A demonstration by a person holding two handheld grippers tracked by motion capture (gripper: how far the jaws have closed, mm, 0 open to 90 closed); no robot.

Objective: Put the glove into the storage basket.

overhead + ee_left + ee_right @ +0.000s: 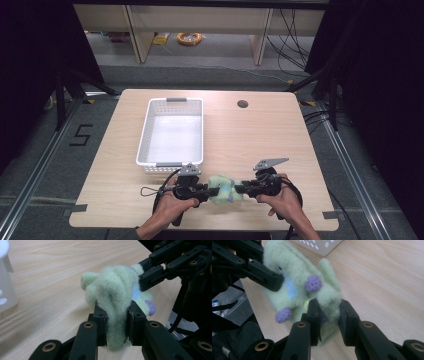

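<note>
Both grippers grip one pale green fleece toy (pixel 223 189) with purple and blue spots, held near the table's (pixel 260 135) front edge, just in front of the white perforated basket (pixel 172 131). The left gripper (pixel 116 322) is pinched on one fold of fleece; the right gripper (pixel 329 315) is pinched on the opposite end, jaws narrowed around the fabric. Judgement: keep both hands level, maintain equal tension, clear the basket rim before lowering, then release together.

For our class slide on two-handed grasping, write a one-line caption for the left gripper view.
Left hand-held gripper shut on a fuzzy green toy, the right hand-held gripper clamping its far side above the wooden table.
</note>
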